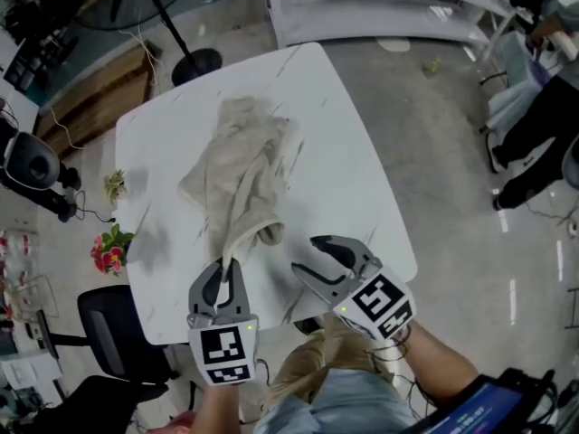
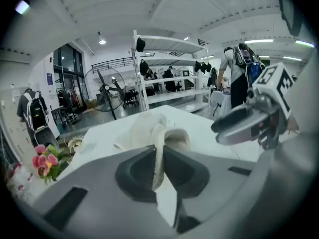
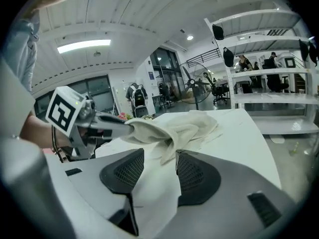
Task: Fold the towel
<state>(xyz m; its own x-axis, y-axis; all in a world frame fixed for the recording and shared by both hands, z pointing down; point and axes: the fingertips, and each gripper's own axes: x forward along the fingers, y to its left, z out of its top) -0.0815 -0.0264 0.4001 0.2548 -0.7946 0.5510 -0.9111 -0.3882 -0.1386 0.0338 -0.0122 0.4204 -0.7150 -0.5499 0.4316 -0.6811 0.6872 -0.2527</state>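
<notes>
A crumpled beige towel (image 1: 240,170) lies on the white marble table (image 1: 353,179), running from the middle toward the near edge. My left gripper (image 1: 228,265) is shut on the towel's near end, and in the left gripper view a thin fold of the towel (image 2: 159,148) is pinched between its jaws. My right gripper (image 1: 306,256) stands open just right of that end, jaws apart. In the right gripper view the towel (image 3: 184,126) stretches from the left gripper (image 3: 107,123) across the table, and a drooping fold hangs just beyond my right gripper's (image 3: 160,156) jaws without being pressed.
The table's near edge runs just under both grippers. A fan stand (image 1: 194,61) is on the floor beyond the far left corner. Flowers (image 1: 109,251) and a black chair (image 1: 109,328) sit to the left. White shelving (image 1: 380,7) stands behind the table.
</notes>
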